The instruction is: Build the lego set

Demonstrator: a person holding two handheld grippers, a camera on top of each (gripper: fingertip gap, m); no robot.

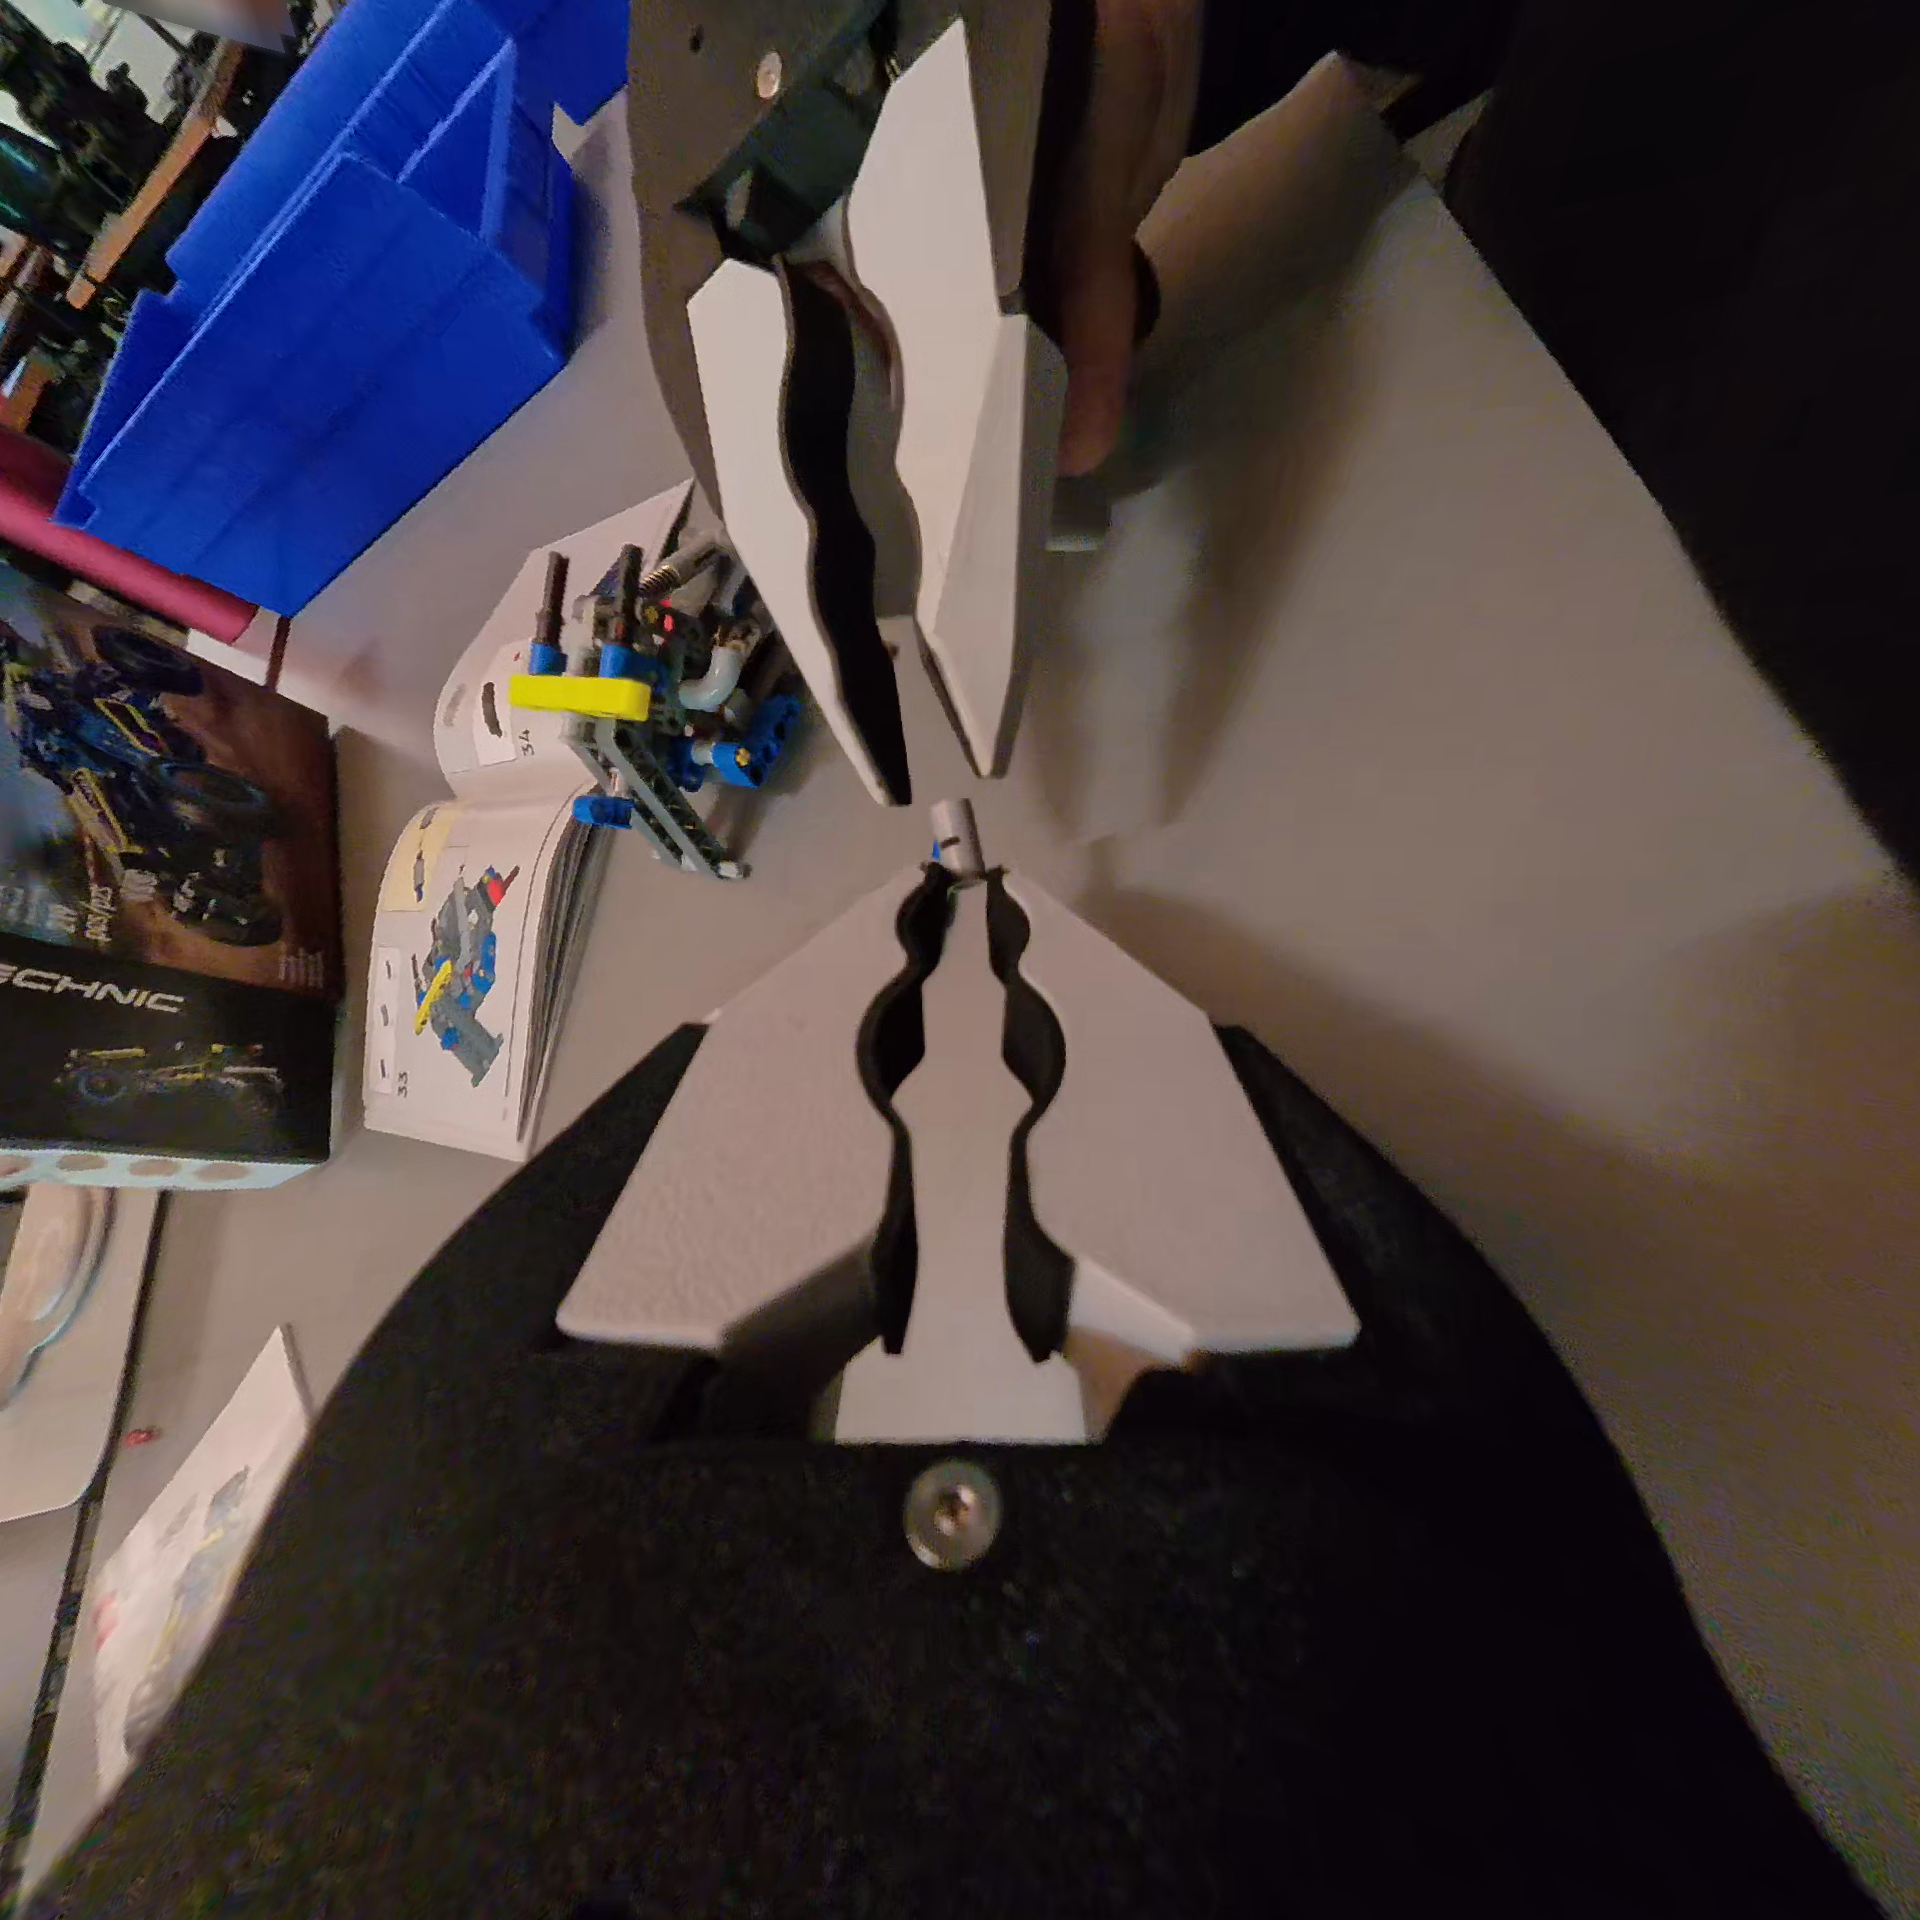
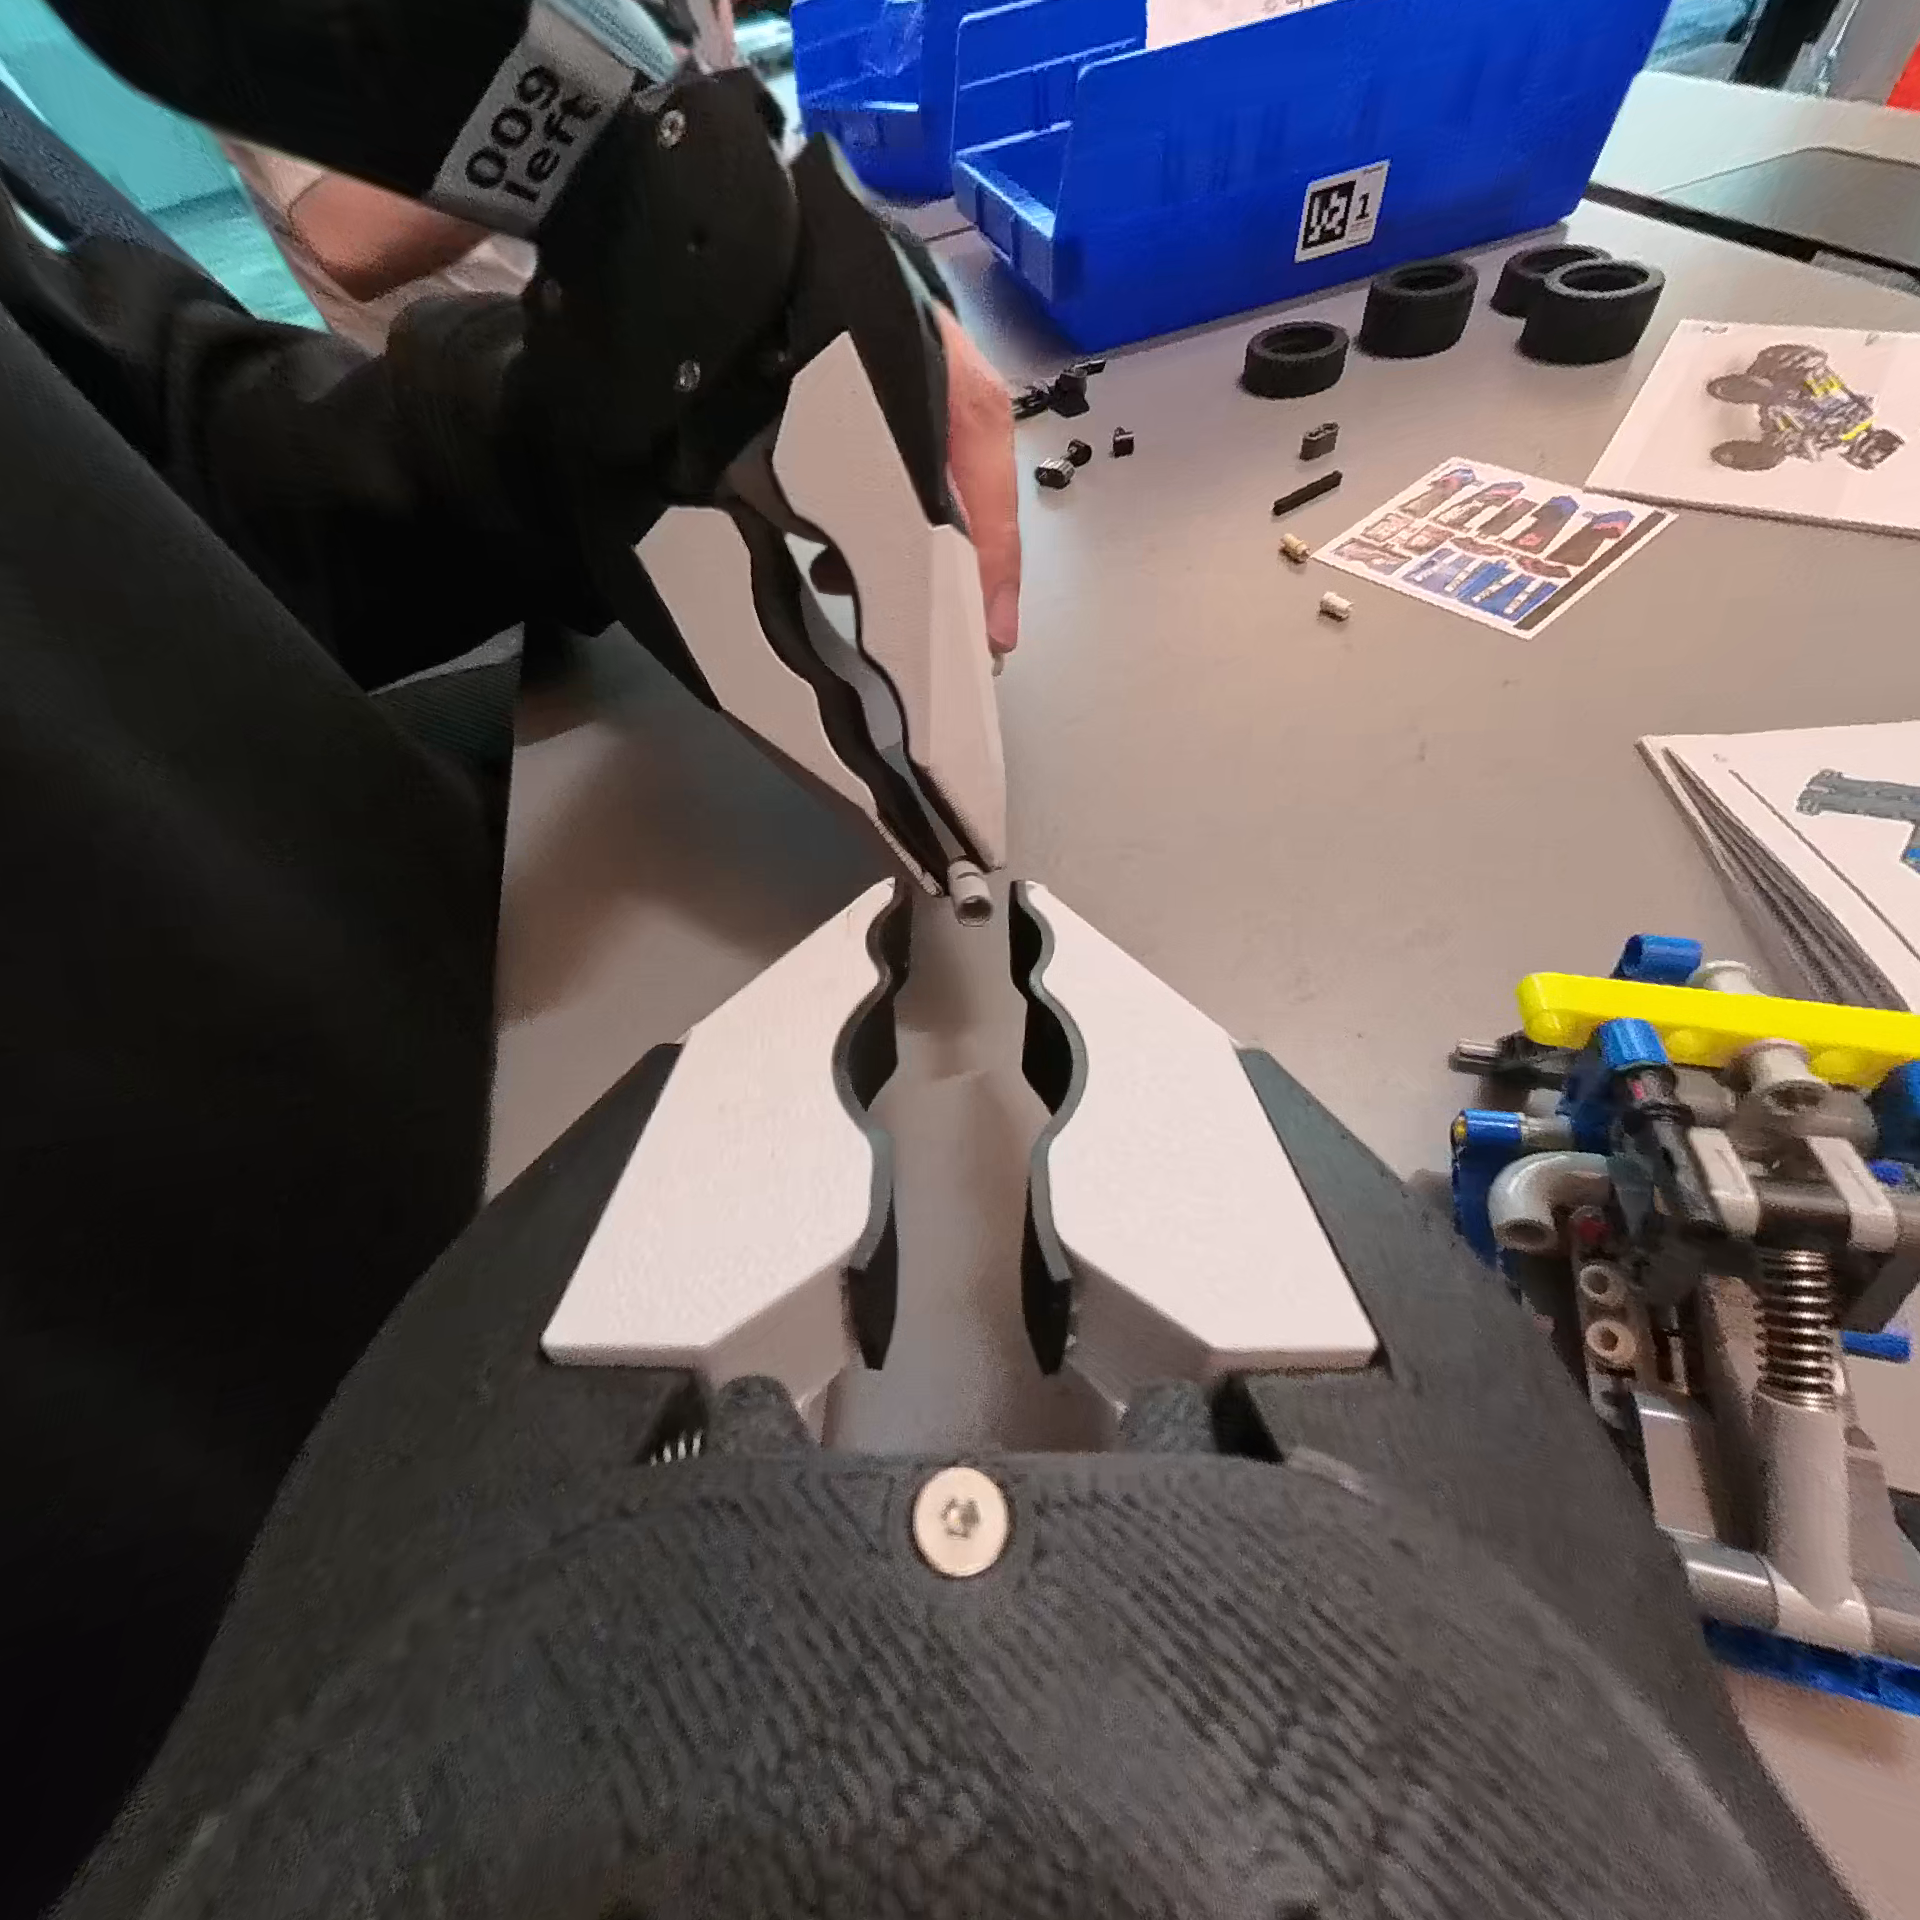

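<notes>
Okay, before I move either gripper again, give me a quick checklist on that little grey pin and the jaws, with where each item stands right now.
1. Left gripper jaws clamped on the small grey pin: ok.
2. Pin sticks out past the left fingertips, free end exposed: ok.
3. Right gripper jaws open: ok.
4. Right pads clear of the pin, a gap on both sides: ok.
5. Pin lifted off the table: cannot tell.
6. Partly built model clear of both jaws, off to the side: ok.

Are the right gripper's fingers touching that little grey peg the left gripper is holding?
Apart. The right wrist view shows the grey peg clamped in the left gripper, with table visible between it and each of the right gripper's fingers.
</notes>
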